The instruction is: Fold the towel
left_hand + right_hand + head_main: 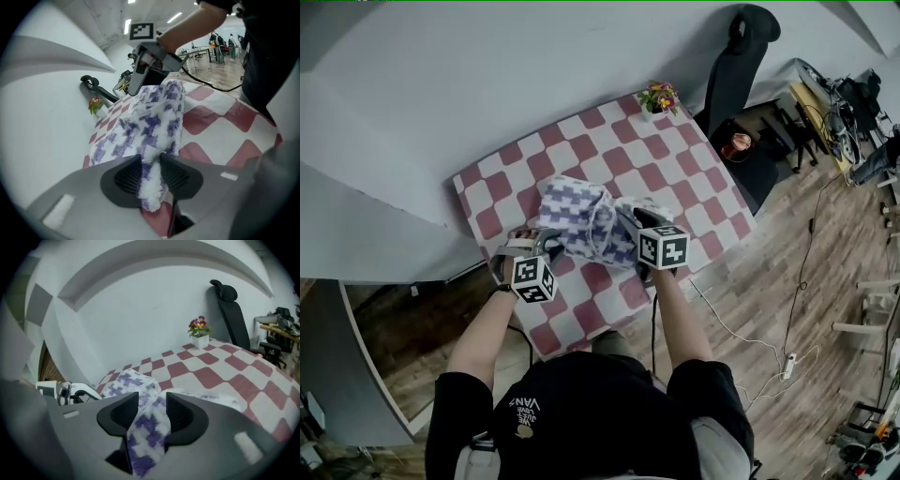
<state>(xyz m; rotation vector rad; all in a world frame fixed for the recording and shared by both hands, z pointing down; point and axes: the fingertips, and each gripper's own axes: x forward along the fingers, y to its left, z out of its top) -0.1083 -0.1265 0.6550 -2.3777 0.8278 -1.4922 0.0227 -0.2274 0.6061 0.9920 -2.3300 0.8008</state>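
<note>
Checkered table (675,178) fills mid-frame in the head view, with the towel (572,220) bunched at its centre. Left gripper (151,174) pinches one towel edge tight. Right gripper (151,414) clamps another edge, jaws partway apart on the cloth. Probably best: spread the hands to tension that edge, keep it level, match corners before release.

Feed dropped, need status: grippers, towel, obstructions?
Left gripper shut on towel. Right gripper likewise. Towel bunched on checked table. Flower pot at far corner, clear.
</note>
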